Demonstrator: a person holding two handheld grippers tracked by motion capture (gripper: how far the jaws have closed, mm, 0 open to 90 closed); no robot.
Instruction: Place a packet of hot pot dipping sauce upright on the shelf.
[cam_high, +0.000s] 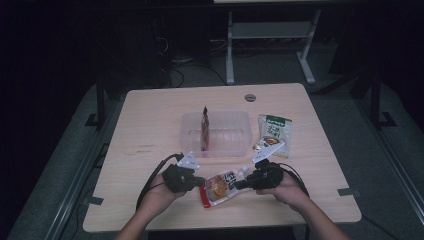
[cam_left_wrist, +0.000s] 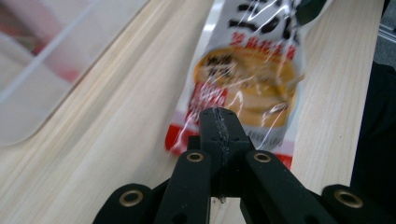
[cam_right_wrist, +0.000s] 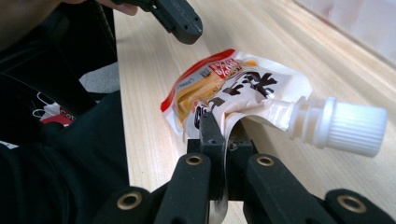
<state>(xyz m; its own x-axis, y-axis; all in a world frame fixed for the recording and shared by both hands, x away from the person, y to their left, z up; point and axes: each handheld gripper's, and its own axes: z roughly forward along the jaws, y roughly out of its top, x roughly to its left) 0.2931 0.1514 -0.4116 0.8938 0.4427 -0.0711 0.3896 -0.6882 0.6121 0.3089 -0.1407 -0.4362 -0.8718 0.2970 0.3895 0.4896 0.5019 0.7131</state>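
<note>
The right gripper (cam_right_wrist: 219, 140) is pinching the pouch (cam_high: 220, 186) only by its thin corner beside the cap (cam_right_wrist: 348, 127), so it is risking to slip out; the left gripper (cam_left_wrist: 219, 135), jaws together, is holding nothing.

My light wooden table (cam_high: 150, 125) carries a clear bin (cam_high: 235, 145), two green-topped packets (cam_high: 274, 128) and a spouted pouch (cam_high: 221, 185).

Spouted pouch (cam_left_wrist: 247, 79): bold black Chinese characters across its white upper band, a row of smaller characters beneath, and white characters on a red patch lower down; all too blurred to read. Green packet (cam_high: 274, 127) on the table: white lettering on its top band, too small to read. No numbers are legible
</note>
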